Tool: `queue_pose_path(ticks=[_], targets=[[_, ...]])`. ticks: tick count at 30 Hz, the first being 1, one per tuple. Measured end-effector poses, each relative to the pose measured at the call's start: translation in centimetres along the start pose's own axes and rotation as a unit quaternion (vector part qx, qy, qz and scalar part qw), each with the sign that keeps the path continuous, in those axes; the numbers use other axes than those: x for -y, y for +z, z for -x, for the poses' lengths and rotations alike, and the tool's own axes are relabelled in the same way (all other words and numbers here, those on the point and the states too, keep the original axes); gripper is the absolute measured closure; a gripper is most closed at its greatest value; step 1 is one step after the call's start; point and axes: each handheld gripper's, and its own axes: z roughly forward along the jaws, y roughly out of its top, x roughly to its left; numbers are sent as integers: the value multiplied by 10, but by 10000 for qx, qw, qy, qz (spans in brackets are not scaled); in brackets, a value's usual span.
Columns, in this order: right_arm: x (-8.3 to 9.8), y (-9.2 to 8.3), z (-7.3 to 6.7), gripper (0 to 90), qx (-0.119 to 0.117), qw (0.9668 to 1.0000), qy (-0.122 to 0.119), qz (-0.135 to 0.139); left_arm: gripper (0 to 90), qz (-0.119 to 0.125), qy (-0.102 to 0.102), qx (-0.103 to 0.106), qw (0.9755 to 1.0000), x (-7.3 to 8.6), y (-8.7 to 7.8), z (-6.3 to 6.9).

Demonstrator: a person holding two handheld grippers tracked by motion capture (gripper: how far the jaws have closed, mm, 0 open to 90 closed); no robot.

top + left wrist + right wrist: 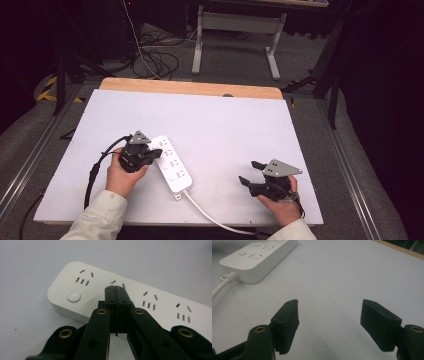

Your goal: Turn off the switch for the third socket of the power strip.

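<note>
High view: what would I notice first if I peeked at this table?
A white power strip lies left of the middle of the white table. The left gripper rests shut above its sockets, near the round button. The right gripper waits open, apart from the strip.

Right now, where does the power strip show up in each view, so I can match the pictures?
High view: the power strip lies left of centre, slanting, beside the left gripper.
Left gripper view: it runs from centre left to the right edge, with the shut jaws over its top face.
Right gripper view: it sits in the upper left corner, cable end nearest.
Shared landmark: the white cable leaving one end.
</note>
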Motion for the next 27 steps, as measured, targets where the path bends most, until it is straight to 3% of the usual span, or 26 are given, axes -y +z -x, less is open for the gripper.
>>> queue_pose_path(ticks=[12,16,20,24,25,27], targets=[[0,1,0,306,12,10000,-6,-37,898,-62,240,-235,9994,1,5,2],[0,1,0,305,12,10000,-2,-39,898,-44,277,-295,9992,1,6,2],[0,1,0,305,9,10000,7,-42,898,-36,239,-221,9995,2,7,3],[0,1,1,305,10,10000,6,-50,899,-43,257,-299,9992,2,8,6],[0,1,1,304,10,10000,7,-53,898,-73,361,-404,9985,2,8,6],[0,1,0,304,13,10000,5,-50,899,-88,358,-379,9986,2,8,6]])
